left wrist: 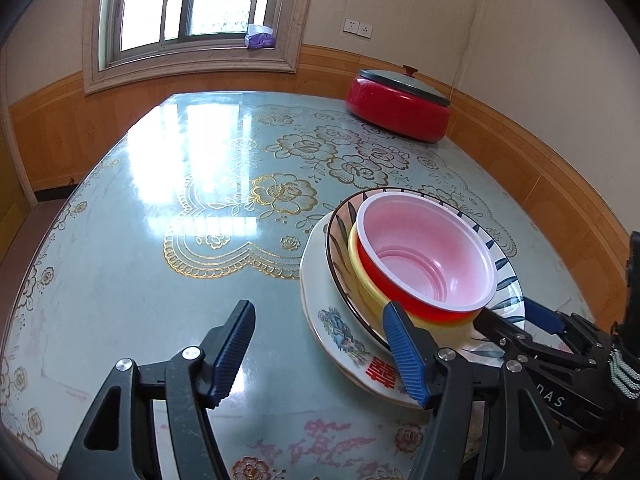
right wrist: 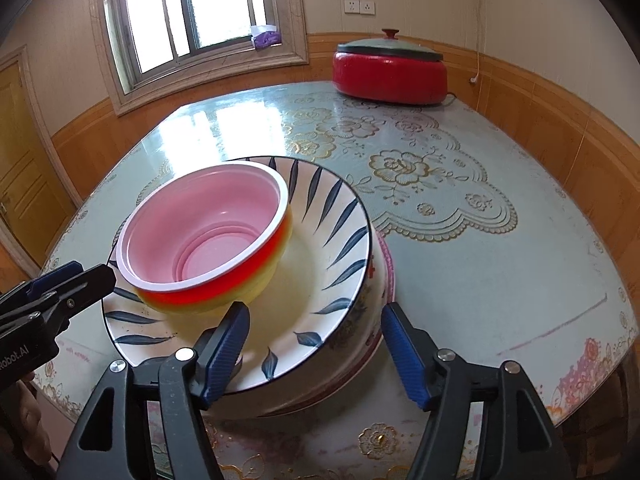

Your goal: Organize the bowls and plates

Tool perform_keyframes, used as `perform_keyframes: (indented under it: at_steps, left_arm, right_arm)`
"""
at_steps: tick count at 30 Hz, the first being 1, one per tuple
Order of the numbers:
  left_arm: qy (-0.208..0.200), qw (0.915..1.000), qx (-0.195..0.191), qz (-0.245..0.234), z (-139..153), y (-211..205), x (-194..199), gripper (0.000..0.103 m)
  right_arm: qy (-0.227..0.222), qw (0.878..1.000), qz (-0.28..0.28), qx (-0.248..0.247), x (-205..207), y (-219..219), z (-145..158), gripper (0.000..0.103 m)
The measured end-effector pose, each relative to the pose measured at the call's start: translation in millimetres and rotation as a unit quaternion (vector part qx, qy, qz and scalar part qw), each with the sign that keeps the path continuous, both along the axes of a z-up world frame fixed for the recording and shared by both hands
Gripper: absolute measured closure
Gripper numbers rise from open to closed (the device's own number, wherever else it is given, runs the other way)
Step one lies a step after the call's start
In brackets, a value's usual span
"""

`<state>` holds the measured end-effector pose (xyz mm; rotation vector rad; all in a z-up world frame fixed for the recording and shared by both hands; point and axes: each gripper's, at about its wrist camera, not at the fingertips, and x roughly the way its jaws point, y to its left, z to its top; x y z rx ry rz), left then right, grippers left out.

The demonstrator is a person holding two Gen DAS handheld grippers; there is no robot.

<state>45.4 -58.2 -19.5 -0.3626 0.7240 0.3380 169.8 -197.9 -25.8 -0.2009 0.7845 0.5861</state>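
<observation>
Red bowl (right wrist: 208, 236) nested in striped plate (right wrist: 340, 240) on the surface (right wrist: 480, 240), at 11 o'clock of open right gripper (right wrist: 316, 352), left gripper (left wrist: 324, 356) open beside stack

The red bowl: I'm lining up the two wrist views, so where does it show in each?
Left wrist: the red bowl sits right of centre, nested in a yellow bowl.
Right wrist: the red bowl sits left of centre.
Shared landmark: the red lidded pot at the table's far side.

Red bowl (right wrist: 208, 236) nested tilted in yellow bowl (right wrist: 256, 288); both in leaf-striped plate (right wrist: 336, 216); on floral plate (left wrist: 340, 332).
</observation>
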Motion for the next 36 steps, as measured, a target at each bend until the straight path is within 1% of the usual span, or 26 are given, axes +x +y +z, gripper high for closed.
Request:
perform_keyframes:
  at_steps: [7, 13, 17, 20, 23, 28, 31, 36]
  left_arm:
    - [0.0, 0.9998, 0.004, 0.017, 0.3, -6.6, -8.4, 0.032]
    - [0.001, 0.9996, 0.01, 0.028, 3.3, -11.7, -15.5, 0.032]
    - [-0.003, 0.9992, 0.022, 0.034, 4.2, -16.1, -23.4, 0.032]
    - [-0.008, 0.9994, 0.016, 0.03, 2.8, -14.6, -25.9, 0.03]
    - [-0.012, 0.9997, 0.012, 0.017, 2.9, -12.9, -24.5, 0.029]
    - [-0.015, 0.9995, 0.019, -0.022, 7.2, -4.7, -21.5, 0.028]
    - [-0.01, 0.9986, 0.024, -0.046, 10.0, 3.5, -22.2, 0.027]
    - [-0.002, 0.997, 0.023, -0.074, 5.5, 20.2, -25.8, 0.025]
  right_arm:
    - [-0.021, 1.0, -0.004, 0.009, -6.4, -8.1, 3.5, 0.034]
    - [-0.03, 0.999, 0.013, 0.015, -11.1, -5.0, 3.6, 0.033]
    - [-0.042, 0.999, 0.005, 0.023, -18.4, -6.6, 2.4, 0.033]
    - [-0.042, 0.999, 0.004, 0.017, -23.0, -5.9, 3.1, 0.033]
    - [-0.052, 0.998, -0.008, 0.016, -26.6, -6.3, 7.5, 0.033]
    - [-0.065, 0.996, -0.052, 0.018, -32.3, -1.2, 13.9, 0.033]
    - [-0.059, 0.995, -0.077, 0.025, -37.0, 3.4, 16.6, 0.032]
    - [-0.053, 0.992, -0.111, 0.018, -52.7, 14.8, 12.5, 0.031]
